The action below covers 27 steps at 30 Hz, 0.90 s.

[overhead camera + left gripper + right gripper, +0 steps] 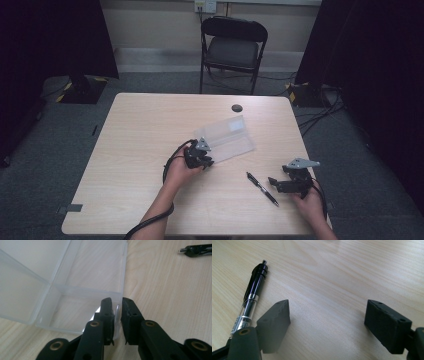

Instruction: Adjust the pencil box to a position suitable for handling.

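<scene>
Left tool (117,312), black two-jaw, pinching the near corner wall of the clear plastic hinged box (75,285); one jaw inside the wall, one outside, pads pressed on the thin plastic. Box lies open on the light wood tabletop (145,130), just past the left hand (181,172), about the middle of the tabletop in the high view (227,137). Right tool (327,317) spread wide, nothing between the jaws, held low over bare wood at the near right (285,184). Black and clear click pen (252,300) lies flat just beside the right tool's jaw, between the two hands (262,188), well apart from the box. Small dark round disc (237,108) near the far edge. Black folding chair (232,47) behind the tabletop.
</scene>
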Each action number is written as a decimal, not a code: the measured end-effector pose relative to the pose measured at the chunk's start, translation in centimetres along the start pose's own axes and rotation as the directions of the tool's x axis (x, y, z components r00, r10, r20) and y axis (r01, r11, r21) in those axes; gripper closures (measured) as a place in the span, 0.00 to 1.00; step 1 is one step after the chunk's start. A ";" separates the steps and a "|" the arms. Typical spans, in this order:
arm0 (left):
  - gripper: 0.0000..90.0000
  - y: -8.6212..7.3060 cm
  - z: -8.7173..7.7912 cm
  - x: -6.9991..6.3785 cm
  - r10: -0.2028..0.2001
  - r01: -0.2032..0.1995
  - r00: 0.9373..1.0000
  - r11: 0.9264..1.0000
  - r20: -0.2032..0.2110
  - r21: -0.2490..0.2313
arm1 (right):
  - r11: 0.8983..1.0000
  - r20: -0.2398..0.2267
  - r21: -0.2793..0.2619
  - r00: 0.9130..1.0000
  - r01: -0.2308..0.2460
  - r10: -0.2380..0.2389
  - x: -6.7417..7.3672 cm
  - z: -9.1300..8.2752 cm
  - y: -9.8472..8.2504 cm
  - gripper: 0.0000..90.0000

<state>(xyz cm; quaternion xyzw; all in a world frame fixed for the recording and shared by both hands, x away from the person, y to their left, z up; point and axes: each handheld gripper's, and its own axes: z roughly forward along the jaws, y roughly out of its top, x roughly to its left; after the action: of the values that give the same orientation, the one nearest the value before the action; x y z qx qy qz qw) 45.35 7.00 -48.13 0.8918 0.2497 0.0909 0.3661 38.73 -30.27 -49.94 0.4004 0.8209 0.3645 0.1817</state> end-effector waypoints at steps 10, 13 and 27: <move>0.67 1.2 0.4 -0.5 -0.030 0.028 0.999 0.995 -0.023 -0.101 | 1.000 0.000 0.000 1.000 0.000 0.000 0.0 0.0 0.0 0.22; 0.66 1.0 1.0 -0.3 -0.047 0.044 0.999 0.992 -0.024 -0.120 | 1.000 0.000 0.000 1.000 0.000 0.000 0.0 0.0 0.0 0.22; 0.81 1.3 2.6 -0.7 -0.023 0.023 1.000 0.995 0.000 -0.100 | 1.000 0.000 0.000 1.000 0.000 0.000 0.0 0.0 0.0 0.22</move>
<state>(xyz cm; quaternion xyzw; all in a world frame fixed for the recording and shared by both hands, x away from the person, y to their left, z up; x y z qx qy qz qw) 46.11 4.23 -49.08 0.8693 0.2553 0.0996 0.4113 38.73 -30.27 -49.94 0.4004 0.8209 0.3644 0.1818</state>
